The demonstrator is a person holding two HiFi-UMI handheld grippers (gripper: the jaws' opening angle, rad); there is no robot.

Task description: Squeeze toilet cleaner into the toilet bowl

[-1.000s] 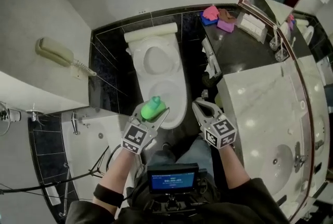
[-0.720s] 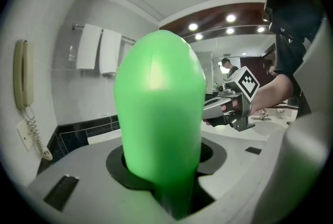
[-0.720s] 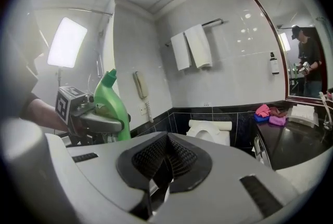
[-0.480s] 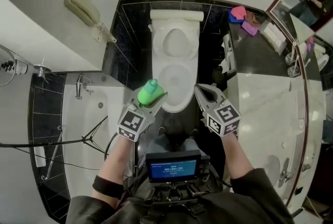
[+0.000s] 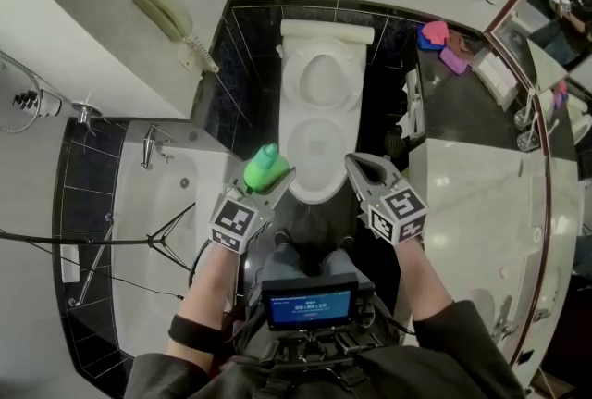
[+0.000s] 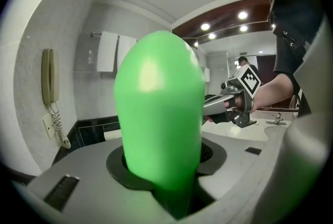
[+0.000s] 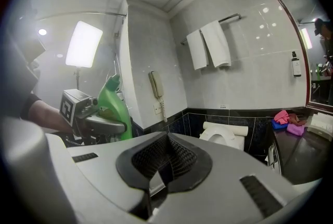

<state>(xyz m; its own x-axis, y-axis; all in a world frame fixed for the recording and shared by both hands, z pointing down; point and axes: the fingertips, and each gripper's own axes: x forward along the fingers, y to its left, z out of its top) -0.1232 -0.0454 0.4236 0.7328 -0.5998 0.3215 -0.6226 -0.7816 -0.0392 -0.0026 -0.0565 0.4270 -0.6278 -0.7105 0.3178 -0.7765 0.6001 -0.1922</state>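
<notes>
A bright green toilet cleaner bottle (image 5: 264,168) sits between the jaws of my left gripper (image 5: 276,177), which is shut on it. In the left gripper view the bottle (image 6: 158,114) fills the middle and hides most of what lies ahead. The white toilet (image 5: 319,124) stands straight ahead with its bowl uncovered, just beyond both grippers. My right gripper (image 5: 357,166) hovers at the bowl's near right rim, shut and holding nothing. In the right gripper view the toilet (image 7: 225,134) is far ahead, with the bottle (image 7: 112,106) at the left.
A wall phone (image 5: 166,13) hangs on the left wall. A bathtub (image 5: 176,203) lies at the left and a marble vanity (image 5: 481,193) at the right. Pink and purple things (image 5: 435,34) rest on a black ledge. Towels (image 7: 210,46) hang above the toilet.
The head view has swung so the toilet now stands centred and upright ahead. Both grippers have shifted a little with it; the left still holds the bottle, the right stays shut.
</notes>
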